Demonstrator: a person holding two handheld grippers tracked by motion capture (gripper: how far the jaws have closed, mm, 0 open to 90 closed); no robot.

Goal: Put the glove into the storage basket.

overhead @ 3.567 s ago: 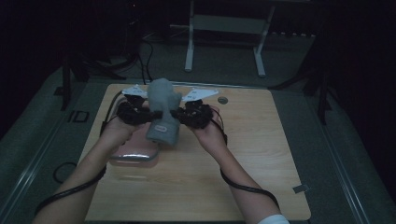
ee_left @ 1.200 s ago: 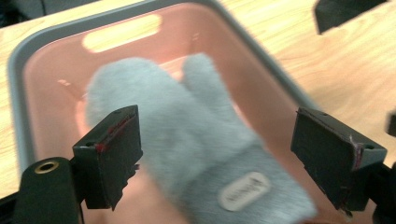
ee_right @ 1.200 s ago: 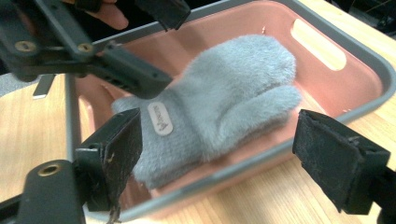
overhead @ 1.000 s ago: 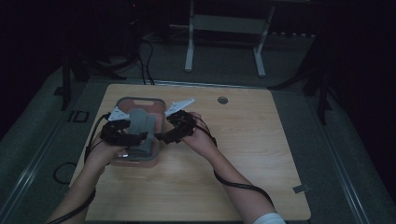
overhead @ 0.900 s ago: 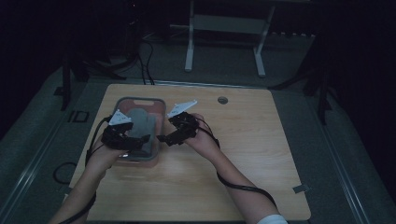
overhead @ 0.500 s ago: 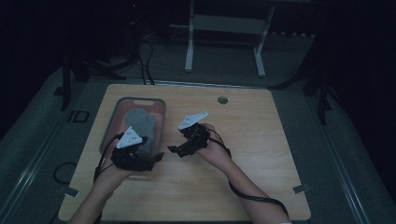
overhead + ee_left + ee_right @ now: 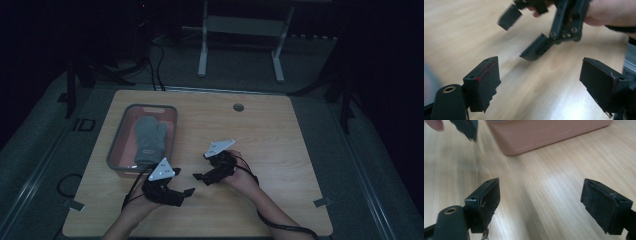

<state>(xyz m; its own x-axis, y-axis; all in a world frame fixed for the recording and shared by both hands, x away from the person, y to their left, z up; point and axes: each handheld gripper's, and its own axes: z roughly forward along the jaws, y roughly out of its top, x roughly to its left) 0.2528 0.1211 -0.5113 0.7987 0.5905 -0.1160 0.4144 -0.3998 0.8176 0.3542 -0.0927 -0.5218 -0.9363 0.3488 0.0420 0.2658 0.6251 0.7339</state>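
1. Dark room around a pale wooden table (image 7: 280,140), a metal stand behind it at twelve o'clock.
2. Left gripper (image 7: 186,192) and right gripper (image 7: 198,176) hover low over bare wood, jaws wide apart, holding nothing.
3. At ten o'clock from them, the grey mitten (image 7: 148,139) lies flat inside the pink tray (image 7: 116,145).
4. Placing looks finished; nothing seems left.

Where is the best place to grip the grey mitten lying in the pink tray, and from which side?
Probably from above, at the grey mitten's near cuff end: it lies flat in the pink tray, whose walls block a sideways approach.
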